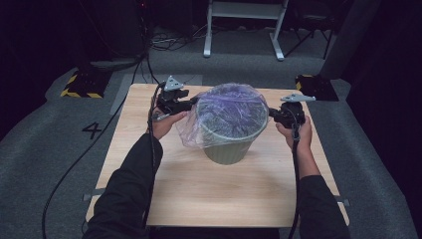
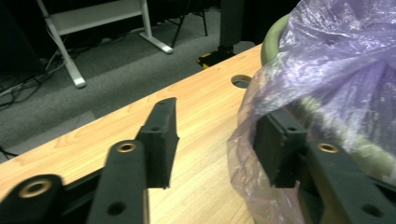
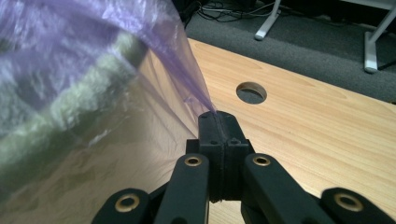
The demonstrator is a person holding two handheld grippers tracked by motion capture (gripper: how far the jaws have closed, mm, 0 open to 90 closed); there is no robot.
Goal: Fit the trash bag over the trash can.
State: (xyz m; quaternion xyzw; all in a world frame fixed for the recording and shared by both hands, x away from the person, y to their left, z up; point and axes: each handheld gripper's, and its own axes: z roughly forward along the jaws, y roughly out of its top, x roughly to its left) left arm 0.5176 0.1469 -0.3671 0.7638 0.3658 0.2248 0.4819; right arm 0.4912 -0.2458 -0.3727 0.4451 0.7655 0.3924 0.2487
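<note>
A pale green ribbed bin [image 1: 229, 149] stands upright in the middle of the wooden table [image 1: 214, 194]. A thin purple plastic bag [image 1: 231, 107] is draped over its mouth and hangs loose down its left side. My left gripper [image 1: 195, 103] is at the bin's left rim, open. In the left gripper view its jaws [image 2: 219, 114] stand apart over bare wood, the right one against the bag's film [image 2: 336, 60]. My right gripper [image 1: 271, 115] is at the right rim. It is shut [image 3: 217, 116] on the bag's edge [image 3: 70, 46], which pulls taut from the bin's rim [image 3: 93, 93].
A round hole [image 3: 251, 92] is cut in the table's far edge behind the bin. Grey carpet surrounds the table. A white-legged frame [image 1: 244, 25] stands beyond it, and yellow-and-black striped bases [image 1: 79, 87] sit at the far corners. Cables trail from both grippers.
</note>
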